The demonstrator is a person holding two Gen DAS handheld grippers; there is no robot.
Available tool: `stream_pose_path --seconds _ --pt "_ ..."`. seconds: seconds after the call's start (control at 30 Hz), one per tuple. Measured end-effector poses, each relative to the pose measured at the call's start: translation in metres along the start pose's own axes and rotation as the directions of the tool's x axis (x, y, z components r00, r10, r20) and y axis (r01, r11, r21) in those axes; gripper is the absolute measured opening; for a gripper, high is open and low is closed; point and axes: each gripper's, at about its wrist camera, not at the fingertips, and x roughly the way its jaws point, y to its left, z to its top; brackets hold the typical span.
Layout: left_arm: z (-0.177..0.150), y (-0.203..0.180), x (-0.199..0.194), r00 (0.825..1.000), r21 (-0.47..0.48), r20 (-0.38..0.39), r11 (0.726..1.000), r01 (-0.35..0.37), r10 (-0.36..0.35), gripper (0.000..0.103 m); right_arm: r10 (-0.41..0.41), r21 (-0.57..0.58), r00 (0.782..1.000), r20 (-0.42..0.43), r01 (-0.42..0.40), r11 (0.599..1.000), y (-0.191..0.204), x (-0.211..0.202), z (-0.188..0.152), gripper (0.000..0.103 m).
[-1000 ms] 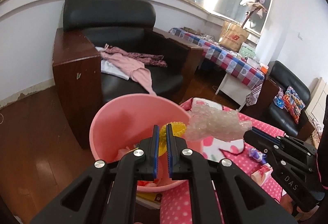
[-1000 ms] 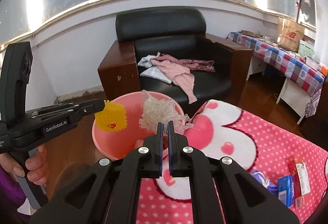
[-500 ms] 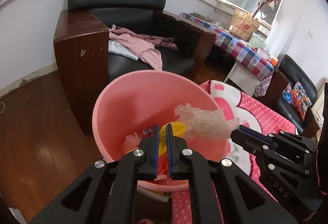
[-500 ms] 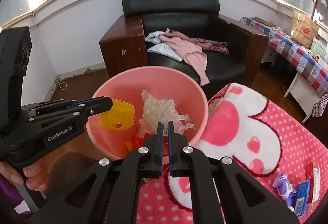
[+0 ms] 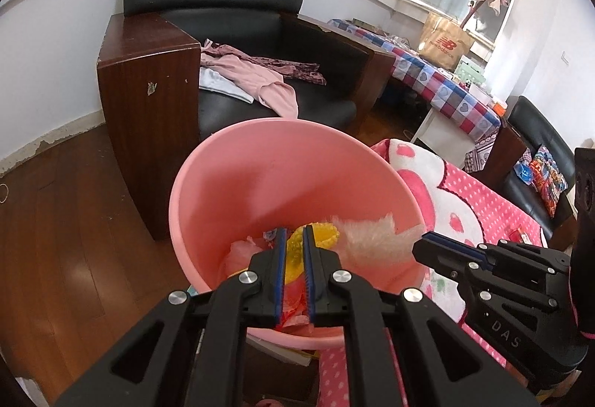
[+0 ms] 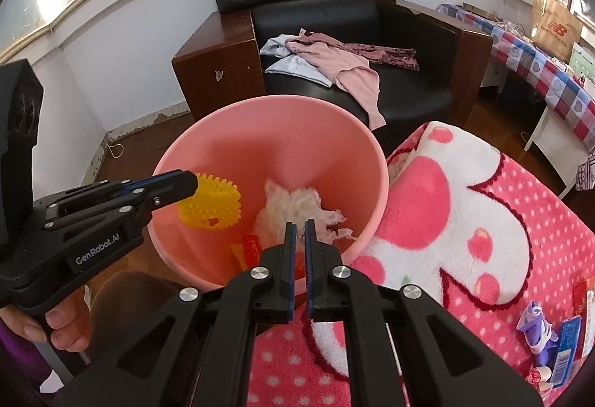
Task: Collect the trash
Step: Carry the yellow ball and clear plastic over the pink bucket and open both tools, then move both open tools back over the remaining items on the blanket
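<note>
A pink bucket (image 5: 230, 183) (image 6: 334, 117) stands beside the pink blanket, with red and orange wrappers (image 6: 250, 247) at its bottom. My left gripper (image 5: 294, 234) (image 6: 186, 185) is shut on a yellow spiky piece (image 5: 322, 235) (image 6: 214, 208) and holds it inside the bucket mouth. My right gripper (image 6: 300, 225) (image 5: 422, 245) is shut on a wad of clear bubble wrap (image 6: 293, 208) (image 5: 372, 236), also inside the bucket mouth, just right of the yellow piece.
A pink dotted blanket (image 6: 465, 206) lies right of the bucket with small wrappers (image 6: 557, 332) at its right edge. Behind stands a black armchair (image 6: 334, 9) with clothes (image 6: 334, 57) and wooden arms. A checked table (image 5: 446, 87) is at the back right. The floor is wood.
Both grippers have moved down and forward, from above the bucket's rim into its mouth, each still holding its piece. The bucket now looms larger in both views.
</note>
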Motion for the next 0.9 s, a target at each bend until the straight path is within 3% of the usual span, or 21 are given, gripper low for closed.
stream_pose_path --seconds 0.13,0.27,0.53,0.57,0.67,0.7,0.9 --pt "-0.001 0.001 -0.003 1.0 -0.008 0.003 1.0 0.007 -0.007 0.014 0.007 0.005 1.0 0.006 -0.007 1.0 -0.002 -0.002 0.001 0.005" --pt "-0.001 0.003 -0.008 1.0 -0.022 0.013 1.0 0.007 -0.007 0.035 0.011 0.007 1.0 0.013 -0.011 1.0 -0.002 -0.005 0.001 0.005" --pt "0.001 0.003 -0.018 0.999 -0.022 0.036 1.0 0.015 -0.014 0.036 0.011 0.019 0.999 0.035 -0.012 1.0 -0.005 -0.017 -0.004 0.006" --pt "0.002 0.001 -0.02 0.999 -0.022 0.04 1.0 0.018 -0.017 0.036 0.01 0.02 0.999 0.038 -0.011 1.0 -0.005 -0.019 -0.004 0.009" --pt "0.002 -0.001 -0.024 0.999 -0.014 0.048 1.0 0.024 -0.023 0.036 0.01 0.029 0.998 0.057 -0.011 1.0 -0.006 -0.028 -0.008 0.032" --pt "0.002 -0.004 -0.026 0.998 -0.01 0.05 1.0 0.027 -0.026 0.036 0.007 0.033 0.998 0.068 -0.009 0.999 -0.006 -0.032 -0.01 0.034" --pt "-0.001 -0.019 -0.036 0.996 0.025 0.063 0.998 0.055 -0.056 0.036 -0.02 0.06 0.995 0.096 0.015 0.998 -0.014 -0.054 -0.024 0.035"
